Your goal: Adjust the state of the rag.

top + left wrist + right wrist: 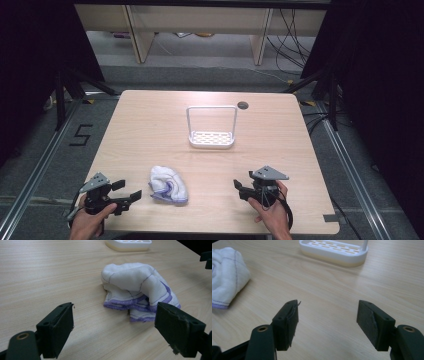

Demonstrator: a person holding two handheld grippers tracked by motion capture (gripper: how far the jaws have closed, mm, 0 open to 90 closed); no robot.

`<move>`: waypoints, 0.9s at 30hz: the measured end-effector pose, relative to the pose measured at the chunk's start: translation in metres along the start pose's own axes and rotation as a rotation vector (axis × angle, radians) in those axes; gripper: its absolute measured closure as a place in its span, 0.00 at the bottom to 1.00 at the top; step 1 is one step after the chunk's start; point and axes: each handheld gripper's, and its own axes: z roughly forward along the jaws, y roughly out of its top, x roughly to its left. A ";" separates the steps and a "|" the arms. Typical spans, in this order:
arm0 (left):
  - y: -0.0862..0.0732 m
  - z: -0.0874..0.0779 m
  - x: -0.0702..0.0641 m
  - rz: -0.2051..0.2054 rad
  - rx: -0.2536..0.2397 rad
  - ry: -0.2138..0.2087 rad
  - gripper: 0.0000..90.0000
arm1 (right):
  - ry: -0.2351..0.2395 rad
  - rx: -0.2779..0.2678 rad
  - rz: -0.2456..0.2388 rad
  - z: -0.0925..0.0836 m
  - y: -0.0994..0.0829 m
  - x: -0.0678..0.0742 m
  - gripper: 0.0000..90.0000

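Observation:
A crumpled white cloth with purple edging lies on the wooden table near its front edge. It shows straight ahead of my left gripper's jaws as the cloth, and at the left edge of the right gripper view as the cloth. My left gripper rests at the front left, held by a hand, pointing right at the cloth with its jaws open and nothing between them. My right gripper sits at the front right, also open with nothing in it. A white slotted rack with a tall wire handle stands mid-table.
The light wooden table has a round cable hole at the back. Black stands and cables line both sides beyond the table. The rack's base lies ahead of the right gripper; bare wood separates the two grippers from the rack.

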 end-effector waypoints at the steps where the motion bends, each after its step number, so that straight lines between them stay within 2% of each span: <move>1: 0.000 0.000 0.000 0.000 0.001 0.002 0.16 | -0.001 0.008 -0.004 -0.001 0.001 0.002 0.40; 2: 0.000 0.000 0.000 -0.001 0.000 0.002 0.16 | 0.021 -0.001 -0.008 0.001 0.001 0.005 0.40; 4: 0.000 0.000 0.000 -0.002 0.002 0.003 0.16 | 0.016 0.008 -0.018 0.000 0.002 0.007 0.40; 5: 0.000 0.000 0.000 -0.002 0.002 0.003 0.16 | 0.027 0.005 0.000 0.001 0.002 0.012 0.41; 6: 0.000 0.000 0.000 -0.001 0.002 0.002 0.16 | 0.036 0.006 -0.030 0.002 0.003 0.013 0.41; 7: 0.000 0.000 0.000 -0.003 0.002 0.002 0.16 | 0.053 0.013 -0.046 0.003 0.005 0.019 0.42; 9: 0.000 0.000 0.000 -0.004 0.010 0.000 0.16 | 0.053 0.019 -0.049 0.002 0.006 0.022 0.42; 10: 0.000 0.001 0.001 -0.002 0.010 -0.003 0.16 | 0.082 0.008 -0.053 0.004 0.007 0.027 0.42; 11: 0.000 0.001 0.001 -0.004 0.006 -0.003 0.16 | 0.081 0.015 -0.058 0.004 0.008 0.033 0.43; 13: 0.000 0.001 0.001 -0.004 0.008 -0.005 0.16 | 0.116 0.022 -0.052 0.006 0.010 0.039 0.43; 14: 0.000 0.001 0.001 -0.006 0.008 -0.004 0.16 | 0.154 0.029 -0.054 0.008 0.012 0.047 0.44; 16: 0.000 0.001 0.002 0.000 0.010 -0.004 0.16 | 0.186 0.030 -0.062 0.012 0.014 0.054 0.45; 20: 0.000 0.001 0.001 -0.007 0.013 0.000 0.16 | 0.194 0.042 -0.094 0.015 0.019 0.066 0.46; 21: 0.000 0.001 0.000 -0.006 0.016 0.004 0.16 | 0.217 0.036 -0.097 0.017 0.020 0.070 0.47; 22: 0.000 0.001 0.001 -0.004 0.014 0.003 0.16 | 0.217 0.044 -0.106 0.017 0.022 0.074 0.47; 23: 0.000 0.001 0.001 -0.007 0.012 0.004 0.16 | 0.234 0.045 -0.119 0.021 0.027 0.083 0.48; 24: 0.000 0.001 0.001 -0.004 0.015 0.006 0.16 | 0.234 0.045 -0.119 0.021 0.027 0.083 0.48; 26: 0.000 0.001 0.001 -0.011 0.010 0.010 0.16 | 0.252 0.037 -0.158 0.026 0.032 0.093 0.49; 27: 0.000 0.001 0.002 -0.013 0.007 0.010 0.16 | 0.252 0.037 -0.158 0.026 0.032 0.093 0.49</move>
